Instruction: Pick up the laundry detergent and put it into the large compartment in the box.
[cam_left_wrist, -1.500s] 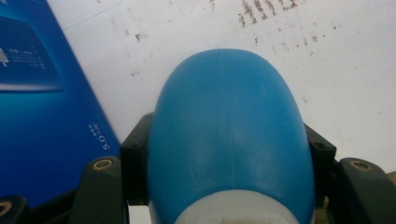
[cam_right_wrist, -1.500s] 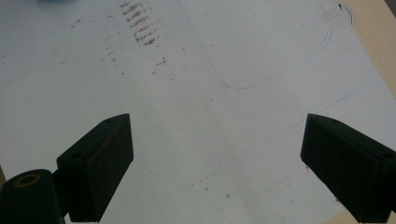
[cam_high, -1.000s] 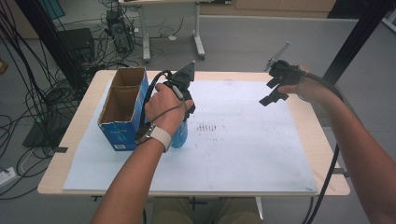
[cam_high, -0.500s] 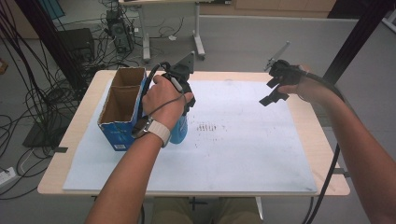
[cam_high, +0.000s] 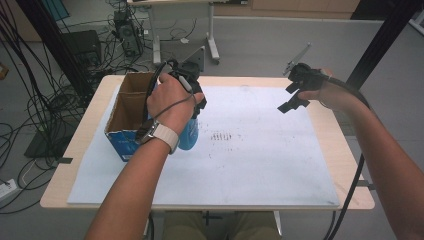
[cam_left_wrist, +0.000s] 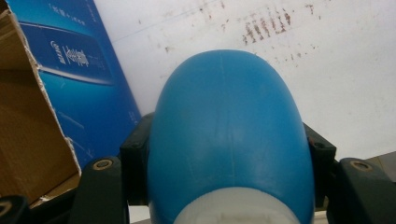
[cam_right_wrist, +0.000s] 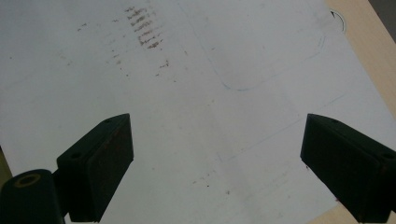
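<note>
A blue plastic bottle (cam_high: 188, 135) is held right beside the open cardboard box (cam_high: 127, 107) at the table's left, and my left gripper (cam_high: 192, 102) is shut on it from above. In the left gripper view the bottle (cam_left_wrist: 229, 126) sits between the two black jaws of the left gripper (cam_left_wrist: 226, 144), its white end nearest the camera, and the box's blue wall (cam_left_wrist: 79, 70) stands just left of it. Whether the bottle rests on the sheet I cannot tell. My right gripper (cam_high: 296, 96) hovers open over the sheet's far right; its jaws (cam_right_wrist: 217, 154) hold nothing.
A white sheet (cam_high: 250, 165) with a patch of brownish marks (cam_high: 222, 136) covers most of the wooden table (cam_high: 350, 185). Behind the table stand a desk frame (cam_high: 210, 35) and dangling cables (cam_high: 60, 75) on the floor.
My left hand has shifted slightly left toward the box with the bottle still gripped. The right gripper has stayed where it was.
</note>
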